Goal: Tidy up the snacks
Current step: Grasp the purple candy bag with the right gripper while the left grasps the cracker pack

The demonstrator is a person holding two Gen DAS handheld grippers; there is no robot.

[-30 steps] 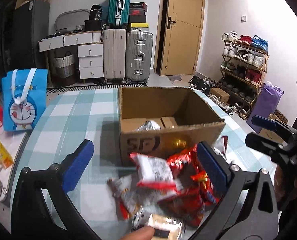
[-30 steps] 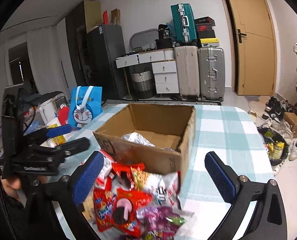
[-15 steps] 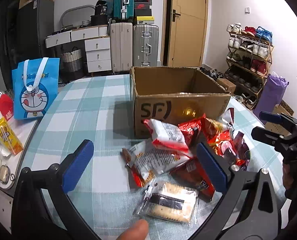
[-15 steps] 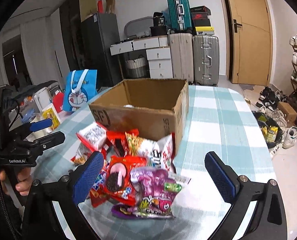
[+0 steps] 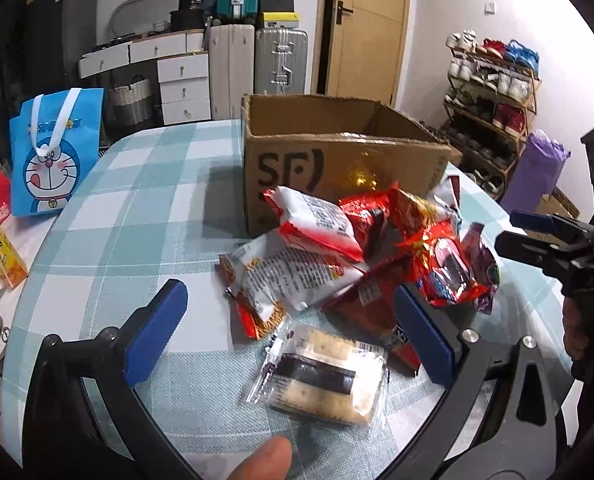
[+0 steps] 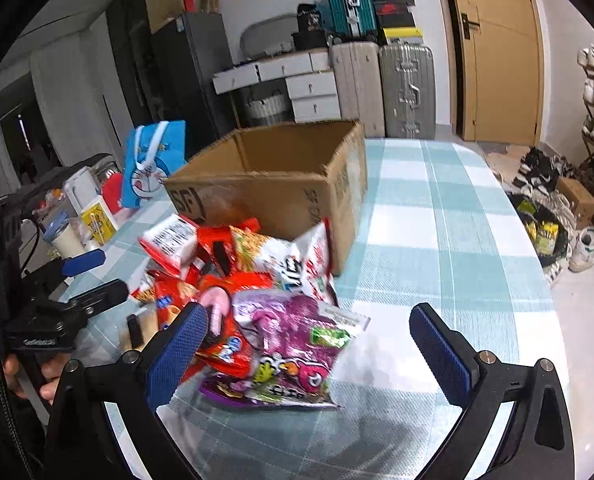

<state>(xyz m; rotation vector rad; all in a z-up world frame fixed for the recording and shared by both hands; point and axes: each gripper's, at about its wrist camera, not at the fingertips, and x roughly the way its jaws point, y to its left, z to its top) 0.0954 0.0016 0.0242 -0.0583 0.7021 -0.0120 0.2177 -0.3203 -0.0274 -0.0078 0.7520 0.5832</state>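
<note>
While both grippers are hanging wide apart and holding nothing, the left gripper [image 5: 289, 320] is framing the cracker pack [image 5: 321, 376] nearest it. Beyond, the snack pile [image 5: 361, 248] is lying against the cardboard box [image 5: 337, 160]; taking this loose outer pack first seems wisest.

Cardboard box [image 5: 349, 160] at centre frame on the table [image 5: 137, 208], snack pile [image 5: 361, 252] heaped against its near wall. Cracker pack [image 5: 325, 376] lower centre, just below the pile. Tote bag [image 5: 55, 148] far left; suitcases [image 5: 257, 60] along the upper centre, shoe rack [image 5: 493, 92] upper right.
</note>
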